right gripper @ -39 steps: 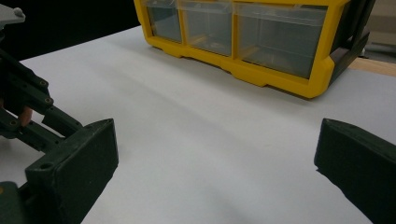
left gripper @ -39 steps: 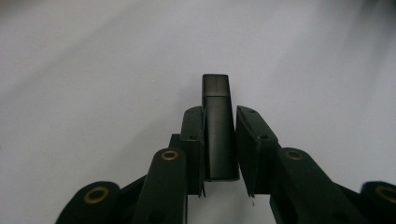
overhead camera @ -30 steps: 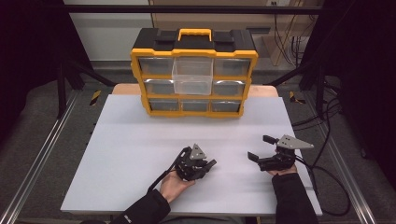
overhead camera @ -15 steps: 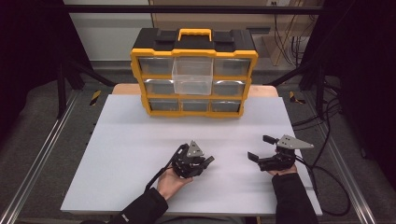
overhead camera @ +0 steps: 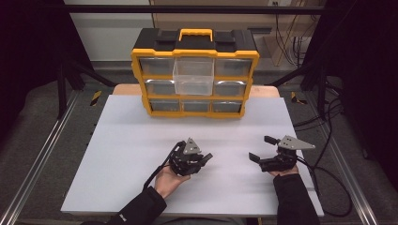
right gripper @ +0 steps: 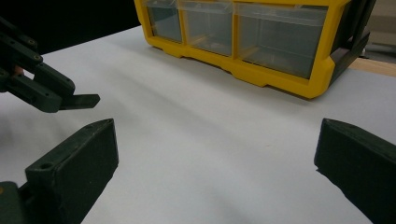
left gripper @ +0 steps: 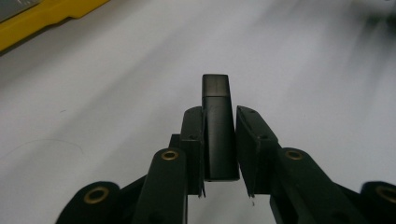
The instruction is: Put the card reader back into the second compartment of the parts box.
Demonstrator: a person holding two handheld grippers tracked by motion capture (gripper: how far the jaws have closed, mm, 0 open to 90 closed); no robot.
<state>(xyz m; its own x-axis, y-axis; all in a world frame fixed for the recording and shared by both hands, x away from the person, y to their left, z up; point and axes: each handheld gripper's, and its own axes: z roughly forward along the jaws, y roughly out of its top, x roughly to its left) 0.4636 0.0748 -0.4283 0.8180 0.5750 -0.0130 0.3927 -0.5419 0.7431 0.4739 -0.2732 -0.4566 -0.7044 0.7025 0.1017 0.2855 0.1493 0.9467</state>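
I am seeing a yellow and black plastic drawer organiser (overhead camera: 195,70) standing at the far edge of the white tabletop (overhead camera: 117,154), its front facing me. A clear plastic drawer (overhead camera: 194,76) in the middle column is sticking out towards the near side, while the other clear drawers are sitting flush. A yellow carry handle (overhead camera: 195,33) is lying flat on the black top. Black cables (overhead camera: 328,112) are trailing across the grey floor on the right.
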